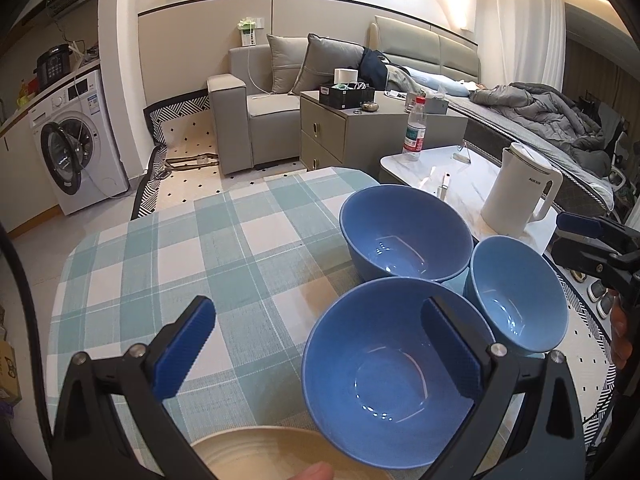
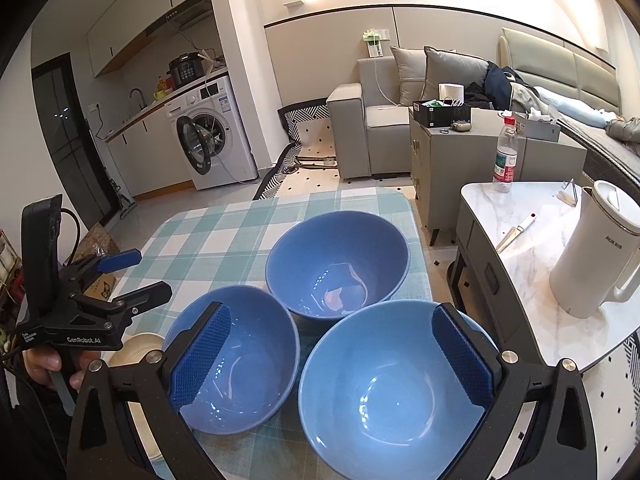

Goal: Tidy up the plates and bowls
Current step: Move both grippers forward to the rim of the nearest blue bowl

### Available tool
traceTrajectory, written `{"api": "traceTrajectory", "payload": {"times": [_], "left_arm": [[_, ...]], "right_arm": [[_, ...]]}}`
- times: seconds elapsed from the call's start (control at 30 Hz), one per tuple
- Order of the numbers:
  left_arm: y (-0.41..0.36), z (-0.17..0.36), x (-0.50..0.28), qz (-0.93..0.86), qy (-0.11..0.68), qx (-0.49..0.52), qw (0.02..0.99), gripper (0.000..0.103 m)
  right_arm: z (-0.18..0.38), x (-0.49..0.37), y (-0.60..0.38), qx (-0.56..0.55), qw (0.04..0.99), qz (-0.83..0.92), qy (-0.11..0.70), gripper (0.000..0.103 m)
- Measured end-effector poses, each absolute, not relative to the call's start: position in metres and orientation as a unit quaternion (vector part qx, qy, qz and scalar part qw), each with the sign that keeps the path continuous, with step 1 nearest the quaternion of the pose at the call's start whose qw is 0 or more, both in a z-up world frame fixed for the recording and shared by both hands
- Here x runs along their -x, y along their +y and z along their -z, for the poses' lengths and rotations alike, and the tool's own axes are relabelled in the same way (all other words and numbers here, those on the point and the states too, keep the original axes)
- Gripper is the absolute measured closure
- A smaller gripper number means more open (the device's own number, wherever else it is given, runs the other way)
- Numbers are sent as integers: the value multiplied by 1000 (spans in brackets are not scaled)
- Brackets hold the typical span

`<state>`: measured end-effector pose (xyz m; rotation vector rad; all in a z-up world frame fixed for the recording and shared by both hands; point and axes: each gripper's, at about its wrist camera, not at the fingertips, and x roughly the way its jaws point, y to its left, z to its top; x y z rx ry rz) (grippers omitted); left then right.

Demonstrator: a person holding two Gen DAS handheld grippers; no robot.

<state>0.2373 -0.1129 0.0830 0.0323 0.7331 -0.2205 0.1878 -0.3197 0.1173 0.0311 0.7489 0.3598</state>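
- Three blue bowls sit close together on a checked tablecloth (image 1: pixel 224 248), toward its right side.
- The far bowl (image 1: pixel 406 232) is the rearmost; the near-left bowl (image 1: pixel 384 392) and the near-right bowl (image 1: pixel 516 296) sit in front of it, all three upright and nearly touching.
- A cream plate (image 1: pixel 256 454) lies at the near edge of the cloth, just left of the near-left bowl.
- The left gripper (image 1: pixel 320 354) hangs above the cloth with its fingers spread wide; its right pad overlaps the near-left bowl in view, and whether it touches cannot be told.
- The right gripper (image 2: pixel 334 360) is also spread wide, with nothing pinched, framing the near-right bowl (image 2: pixel 396 392) and part of the near-left bowl (image 2: pixel 236 360).
- To the right, a marble side table (image 2: pixel 532 216) carries a white kettle (image 2: pixel 592 256), a water bottle (image 2: pixel 506 156) and a knife (image 2: pixel 516 232).
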Motion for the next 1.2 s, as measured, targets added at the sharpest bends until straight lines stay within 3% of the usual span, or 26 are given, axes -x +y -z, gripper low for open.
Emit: {"api": "traceTrajectory", "payload": {"times": [1.2], "left_arm": [[-141,-56,-304,139,402,-19,905,2]], "right_arm": [[-75,-263,-325,-14,893,-164,419,2]]}}
